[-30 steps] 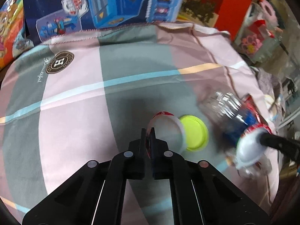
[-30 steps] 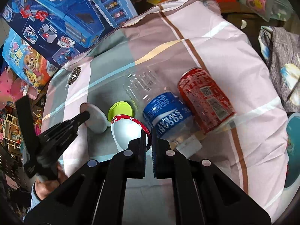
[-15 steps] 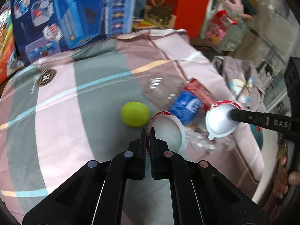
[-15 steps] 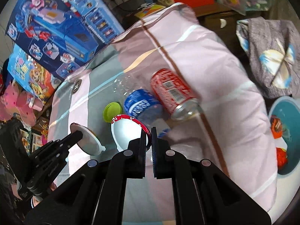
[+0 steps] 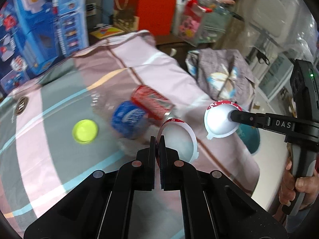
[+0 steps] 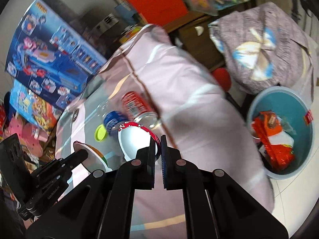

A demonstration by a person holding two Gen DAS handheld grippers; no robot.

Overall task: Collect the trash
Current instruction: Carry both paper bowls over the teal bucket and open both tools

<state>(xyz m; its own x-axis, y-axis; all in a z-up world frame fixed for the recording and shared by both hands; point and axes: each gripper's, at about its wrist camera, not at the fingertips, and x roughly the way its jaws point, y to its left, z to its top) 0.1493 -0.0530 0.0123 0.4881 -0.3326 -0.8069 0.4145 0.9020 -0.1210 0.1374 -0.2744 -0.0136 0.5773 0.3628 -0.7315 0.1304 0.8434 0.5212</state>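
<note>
Left gripper (image 5: pixel 157 139) pinching a cup (image 5: pixel 177 137) by its rim, right gripper (image 6: pixel 158 139) pinching another cup (image 6: pixel 135 139) – mouths facing the cameras, both hanging above the cloth (image 6: pixel 189 99), bin (image 6: pixel 257 103) sitting just past its edge – can (image 6: pixel 135 105) lying lengthwise.

Two white cups with red-patterned rims, one (image 5: pixel 179 137) pinched in the left gripper (image 5: pixel 157 149), the other (image 6: pixel 135 139) pinched in the right gripper (image 6: pixel 158 151)

One red can (image 6: pixel 135 105) lying on its side, at 11 o'clock from the right gripper's cup

One clear bottle with a blue label (image 5: pixel 127 117), touching the can at its 8 o'clock

One yellow-green lid (image 5: pixel 85 131), at 9 o'clock from the bottle

One teal bin (image 6: pixel 299 109), at 3 o'clock in the right wrist view, with one orange wrapper (image 6: pixel 271 139) inside; other contents too blurred to count

Two toy boxes at 10 o'clock, one blue (image 6: pixel 49 57), one with cartoon figures (image 6: pixel 33 107)

One grey patterned cloth bundle (image 6: pixel 263 45) at 1 o'clock
</note>
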